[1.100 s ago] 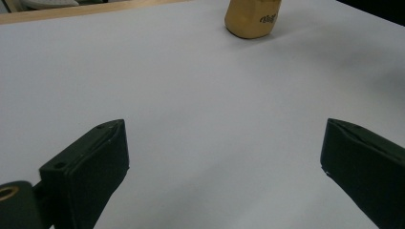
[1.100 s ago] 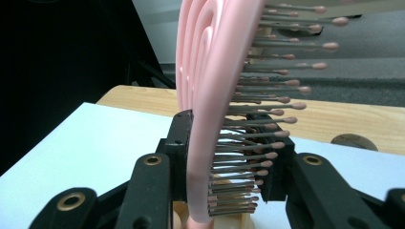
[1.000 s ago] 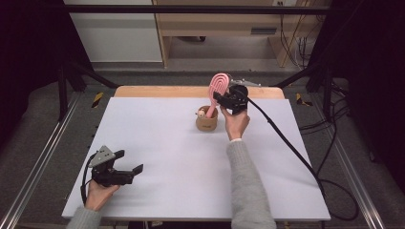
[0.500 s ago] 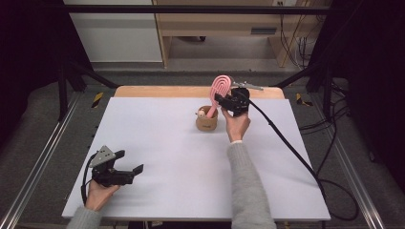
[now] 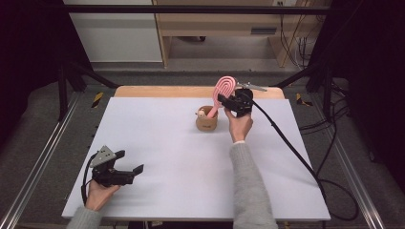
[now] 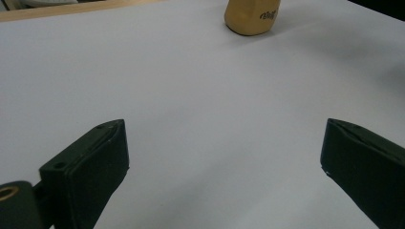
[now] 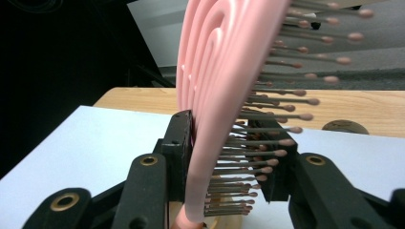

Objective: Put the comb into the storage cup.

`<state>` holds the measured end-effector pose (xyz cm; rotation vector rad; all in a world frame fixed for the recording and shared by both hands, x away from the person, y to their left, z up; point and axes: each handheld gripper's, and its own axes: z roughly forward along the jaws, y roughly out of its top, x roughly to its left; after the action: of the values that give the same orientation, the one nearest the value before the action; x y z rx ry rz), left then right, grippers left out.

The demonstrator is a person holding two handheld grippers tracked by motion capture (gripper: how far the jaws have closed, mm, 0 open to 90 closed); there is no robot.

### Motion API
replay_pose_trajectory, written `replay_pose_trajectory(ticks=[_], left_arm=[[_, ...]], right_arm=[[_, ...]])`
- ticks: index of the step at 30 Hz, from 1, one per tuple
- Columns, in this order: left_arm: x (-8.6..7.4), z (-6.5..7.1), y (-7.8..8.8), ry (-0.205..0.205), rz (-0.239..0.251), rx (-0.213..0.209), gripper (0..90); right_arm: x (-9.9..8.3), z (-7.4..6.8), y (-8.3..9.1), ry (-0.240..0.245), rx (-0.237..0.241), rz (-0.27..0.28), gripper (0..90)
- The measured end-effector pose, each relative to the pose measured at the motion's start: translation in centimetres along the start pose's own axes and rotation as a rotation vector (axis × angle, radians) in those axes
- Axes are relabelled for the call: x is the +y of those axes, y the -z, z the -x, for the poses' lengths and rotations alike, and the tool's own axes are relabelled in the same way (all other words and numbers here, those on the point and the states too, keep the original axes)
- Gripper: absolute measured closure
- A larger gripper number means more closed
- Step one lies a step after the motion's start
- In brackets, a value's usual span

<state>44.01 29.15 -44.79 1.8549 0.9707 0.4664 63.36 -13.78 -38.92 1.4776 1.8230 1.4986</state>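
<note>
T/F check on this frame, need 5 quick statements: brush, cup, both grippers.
1. The right gripper is clamped on the pink hairbrush. True.
2. The hairbrush lies flat on the white table. False: it stands tilted, its handle end down in the tan cup, its head up above the rim.
3. The left gripper has its jaws wide apart with nothing between them. True.
4. The left gripper is touching the cup. False: it sits near the table's front left corner, well apart from the cup.
5. The brush's bristles point toward one jaw of the right gripper. True: in the right gripper view they run to the jaw on the right.
</note>
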Motion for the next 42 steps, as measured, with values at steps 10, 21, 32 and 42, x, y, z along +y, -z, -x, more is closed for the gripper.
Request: replay_pose_trajectory(ticks=[10, 21, 32, 42], left_arm=[[0.0, -0.01, -0.01, 0.0, -0.001, 0.0, 2.4], [-0.01, 0.0, -0.04, -0.002, -0.003, 0.002, 2.4], [-0.01, -0.01, -0.04, -0.002, -0.003, 0.003, 2.4], [-0.01, 0.03, -0.07, -0.004, -0.006, 0.003, 2.4]], right_arm=[[0.01, 0.24, 0.07, 0.034, -0.022, -0.011, 59.7], [0.0, 0.54, 0.1, 0.073, -0.056, -0.033, 54.7], [-0.18, 0.7, 0.34, 0.106, -0.059, -0.024, 50.1], [-0.21, 0.84, 1.0, 0.137, -0.059, -0.03, 43.9]])
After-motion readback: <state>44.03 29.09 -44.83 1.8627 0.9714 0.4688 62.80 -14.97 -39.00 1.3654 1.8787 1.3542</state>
